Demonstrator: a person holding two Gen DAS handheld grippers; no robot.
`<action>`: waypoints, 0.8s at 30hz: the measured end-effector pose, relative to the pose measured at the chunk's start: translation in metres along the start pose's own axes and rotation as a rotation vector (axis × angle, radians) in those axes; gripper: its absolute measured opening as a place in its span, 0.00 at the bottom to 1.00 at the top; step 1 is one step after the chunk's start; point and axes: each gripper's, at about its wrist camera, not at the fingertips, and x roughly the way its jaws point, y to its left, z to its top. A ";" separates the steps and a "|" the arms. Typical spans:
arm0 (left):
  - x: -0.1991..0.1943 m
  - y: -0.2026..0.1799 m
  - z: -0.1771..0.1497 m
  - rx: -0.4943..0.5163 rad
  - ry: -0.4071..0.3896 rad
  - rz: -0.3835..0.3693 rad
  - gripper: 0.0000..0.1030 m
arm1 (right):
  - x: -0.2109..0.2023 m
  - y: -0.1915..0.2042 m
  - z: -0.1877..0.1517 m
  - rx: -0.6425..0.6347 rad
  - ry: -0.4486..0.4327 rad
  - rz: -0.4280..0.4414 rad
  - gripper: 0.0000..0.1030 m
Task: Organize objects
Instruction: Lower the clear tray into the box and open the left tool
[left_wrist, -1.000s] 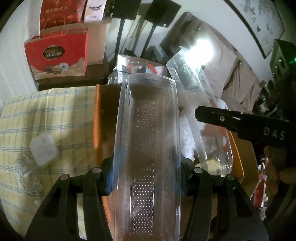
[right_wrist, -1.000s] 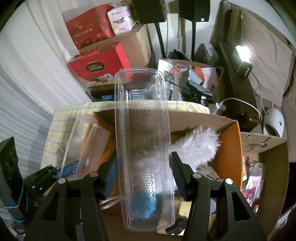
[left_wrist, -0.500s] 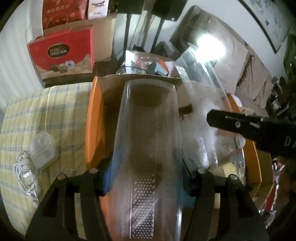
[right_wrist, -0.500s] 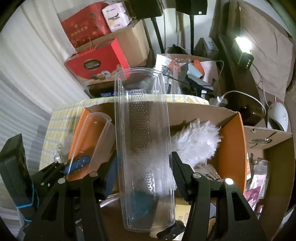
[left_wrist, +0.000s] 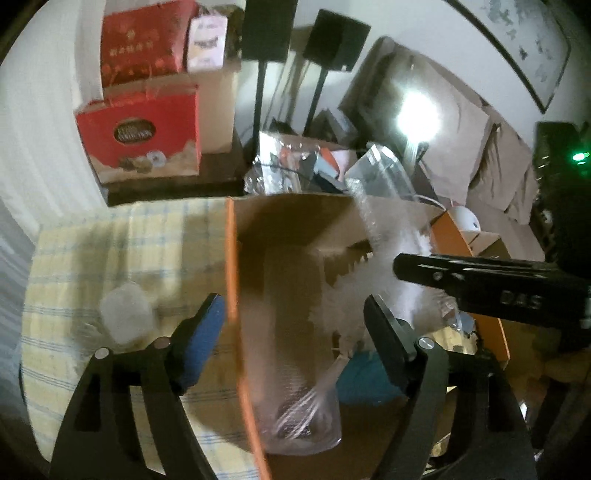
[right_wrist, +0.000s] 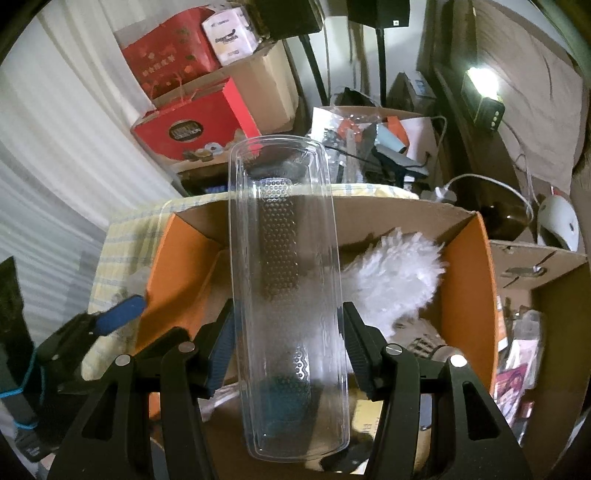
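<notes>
My left gripper (left_wrist: 291, 332) is opening over the box (left_wrist: 231, 280); its fingers (left_wrist: 201, 332) stand clear of the clear case (left_wrist: 295, 350), which tips down inside against the orange wall. My right gripper (right_wrist: 288, 339) pinches a second case (right_wrist: 284, 295) with a grater inside, tilted steeply down above the duster (right_wrist: 391, 280), waiting its turn, I judge.

A dim room is lit by one glaring lamp (left_wrist: 415, 116); the left wrist view is motion-blurred, and both fisheye views are bent and darkened at the edges.
</notes>
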 end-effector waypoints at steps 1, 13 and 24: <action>-0.005 0.002 0.000 0.004 -0.005 0.000 0.73 | 0.000 0.001 0.000 0.004 0.001 0.012 0.55; -0.027 0.034 -0.014 -0.005 -0.027 0.009 0.85 | 0.036 0.029 -0.003 0.110 0.090 0.190 0.55; -0.025 0.046 -0.022 -0.015 -0.001 0.000 0.85 | 0.075 0.016 -0.010 0.369 0.165 0.397 0.59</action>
